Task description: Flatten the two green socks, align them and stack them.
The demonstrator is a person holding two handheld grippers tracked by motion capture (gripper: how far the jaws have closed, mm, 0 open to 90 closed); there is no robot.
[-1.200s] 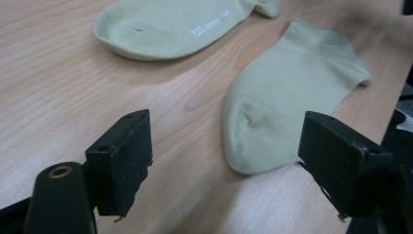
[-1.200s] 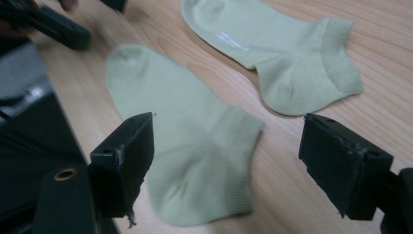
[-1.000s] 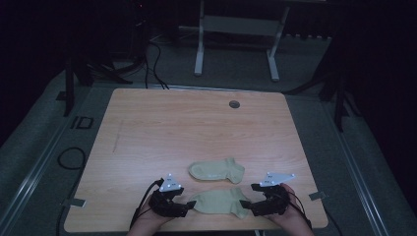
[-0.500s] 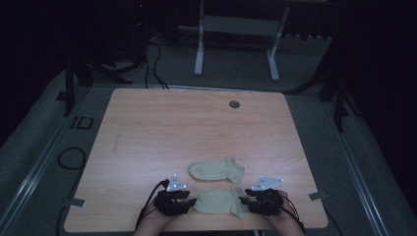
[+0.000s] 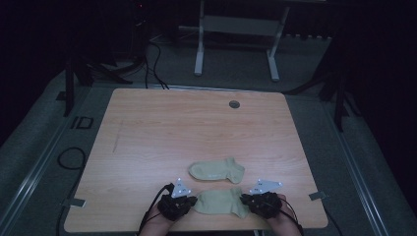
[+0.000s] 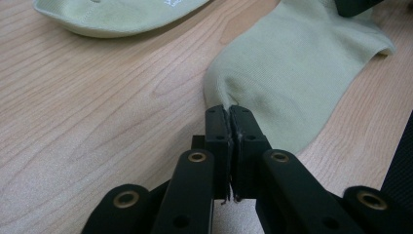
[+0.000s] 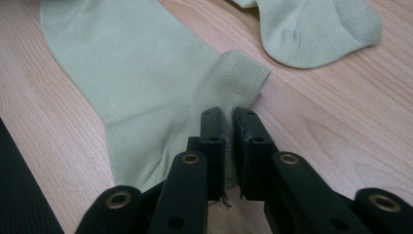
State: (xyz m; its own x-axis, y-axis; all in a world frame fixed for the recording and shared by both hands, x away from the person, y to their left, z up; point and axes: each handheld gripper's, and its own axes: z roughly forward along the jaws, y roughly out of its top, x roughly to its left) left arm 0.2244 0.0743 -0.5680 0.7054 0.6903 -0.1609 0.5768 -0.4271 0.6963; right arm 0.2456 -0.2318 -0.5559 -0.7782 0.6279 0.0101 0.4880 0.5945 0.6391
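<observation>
Gripper views show what high view blurs: left gripper and right gripper each pinch the pale-green near sock's opposite ends, flat on the table.

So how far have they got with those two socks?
Early, it seems. Both pale green socks lie flat on the table. The left gripper and right gripper pinch opposite ends of the near sock. The far sock lies untouched; any pairing or folding remains.
</observation>
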